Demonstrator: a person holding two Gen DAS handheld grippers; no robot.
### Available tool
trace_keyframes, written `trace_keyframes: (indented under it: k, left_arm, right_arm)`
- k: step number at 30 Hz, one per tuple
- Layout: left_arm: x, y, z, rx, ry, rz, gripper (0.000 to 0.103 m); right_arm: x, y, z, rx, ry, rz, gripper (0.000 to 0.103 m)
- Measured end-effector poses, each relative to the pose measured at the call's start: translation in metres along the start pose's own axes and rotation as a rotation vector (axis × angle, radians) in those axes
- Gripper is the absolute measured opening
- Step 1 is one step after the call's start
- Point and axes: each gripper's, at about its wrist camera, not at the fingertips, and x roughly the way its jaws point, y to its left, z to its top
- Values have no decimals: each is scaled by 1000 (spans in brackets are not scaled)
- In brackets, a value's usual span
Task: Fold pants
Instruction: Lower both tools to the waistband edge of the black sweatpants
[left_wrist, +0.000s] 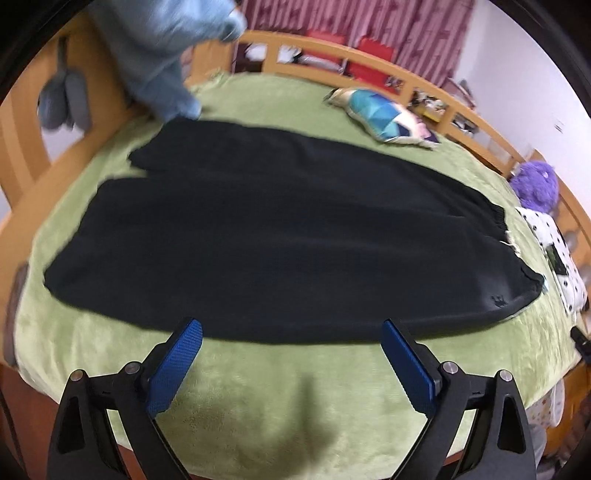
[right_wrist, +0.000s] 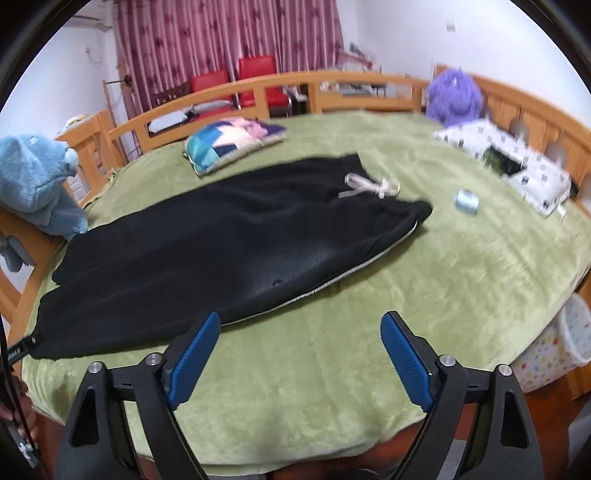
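Black pants (left_wrist: 280, 236) lie flat on the green blanket (left_wrist: 258, 398), legs to the left and elastic waistband to the right. In the right wrist view the same pants (right_wrist: 229, 240) show a white drawstring bow (right_wrist: 373, 186) at the waist and a white side stripe. My left gripper (left_wrist: 293, 330) hovers open at the near edge of the pants, nothing between its blue pads. Over bare blanket (right_wrist: 295, 369) just in front of the pants' near edge, my right gripper (right_wrist: 301, 325) also stands open and holds nothing.
A patchwork pillow (right_wrist: 229, 144) lies behind the pants. A blue plush toy (right_wrist: 33, 184) sits at the left rail, a purple plush (right_wrist: 454, 92) and a dotted white pillow (right_wrist: 509, 162) at the right. A small blue roll (right_wrist: 466, 201) lies near the waistband. A wooden rail (right_wrist: 332, 85) rings the bed.
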Motion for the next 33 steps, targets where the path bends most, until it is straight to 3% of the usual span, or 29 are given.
trace_keyframes:
  k: [2,8,18,25,28,30,31,32,33]
  left_arm:
    - [16,6,-3,-26,40,-16,97]
    - [46,17,-5,-110,101,-62,97]
    - [78,37,-8,-215,169,-66,97]
    - [92,40,-7,-226,162,-56,97]
    - [93,48,-6,-266,141,-66,97]
    - [95,51,-1,-277,130,-59,97]
    - [95,52,3,-280,123,-52,94]
    - [95,53,6,-280,116,-38,83]
    - [94,55,9,-280,108,-16,73]
  right_arm:
    - [19,-4,-2,6,21,-7,79]
    - [76,-16,3,63,124,-1,79]
    - [145,-33,37,225,202,60,79]
    - [201,-43,28,302,303,63,79]
    - [201,-41,23,285,254,71,80]
    - [201,-40,25,277,250,66,71]
    - [200,-39,26,272,247,74,49]
    - [201,-36,29,267,264,129,29]
    - [202,-36,32,277,267,150,26]
